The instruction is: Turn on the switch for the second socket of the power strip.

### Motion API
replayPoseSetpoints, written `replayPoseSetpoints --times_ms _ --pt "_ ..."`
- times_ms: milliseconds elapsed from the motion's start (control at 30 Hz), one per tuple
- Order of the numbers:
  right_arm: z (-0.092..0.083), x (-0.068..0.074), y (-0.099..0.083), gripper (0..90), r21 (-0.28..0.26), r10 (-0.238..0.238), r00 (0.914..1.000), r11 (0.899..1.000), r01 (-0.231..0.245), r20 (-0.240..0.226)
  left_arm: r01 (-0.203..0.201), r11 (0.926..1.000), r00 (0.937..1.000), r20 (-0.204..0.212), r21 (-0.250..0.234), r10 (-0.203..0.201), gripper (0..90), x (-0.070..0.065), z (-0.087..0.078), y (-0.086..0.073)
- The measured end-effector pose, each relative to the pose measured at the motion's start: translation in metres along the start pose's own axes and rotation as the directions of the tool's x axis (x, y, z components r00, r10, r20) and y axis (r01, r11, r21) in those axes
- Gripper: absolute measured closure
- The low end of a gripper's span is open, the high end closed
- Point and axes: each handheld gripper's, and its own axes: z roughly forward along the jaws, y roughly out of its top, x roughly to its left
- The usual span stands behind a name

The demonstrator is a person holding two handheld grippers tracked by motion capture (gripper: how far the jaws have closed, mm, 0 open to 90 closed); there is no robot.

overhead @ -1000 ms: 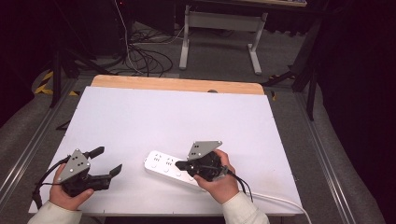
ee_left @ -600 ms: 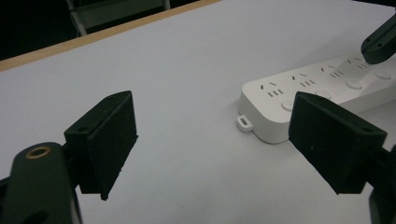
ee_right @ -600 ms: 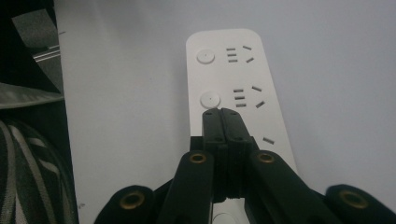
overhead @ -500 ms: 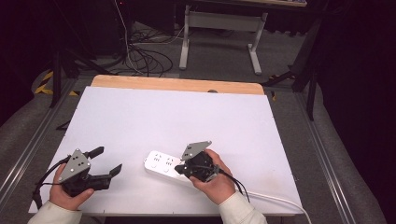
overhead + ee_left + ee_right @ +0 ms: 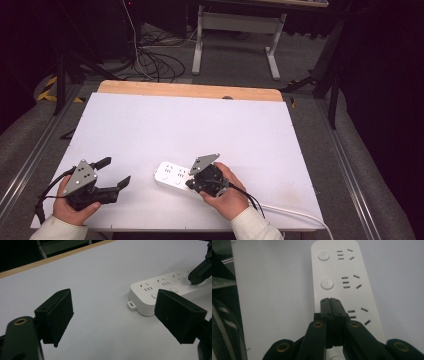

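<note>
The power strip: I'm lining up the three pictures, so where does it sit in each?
High view: power strip near the table's front edge, centre, partly under the right gripper.
Left gripper view: upper right, beyond the right-hand jaw.
Right gripper view: running top to bottom, right of centre.
Shared landmark: the right gripper's closed tips on its button row.

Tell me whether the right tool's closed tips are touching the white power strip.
Touching. In the left gripper view, the right tool has its shut tips on the top face of the power strip, with no gap visible; the right gripper view shows the tips over a button position.
</note>
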Motion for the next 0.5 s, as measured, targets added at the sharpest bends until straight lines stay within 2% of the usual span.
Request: replayPoseSetpoints --times_ms 500 --pt "0.0014 0.0034 -0.0010 90.0 0.002 -0.008 0.9998 1.000 0.008 0.019 -0.002 1.0000 1.0000 -0.004 -0.001 0.002 15.8 -0.0004 -0.0001 0.0000"
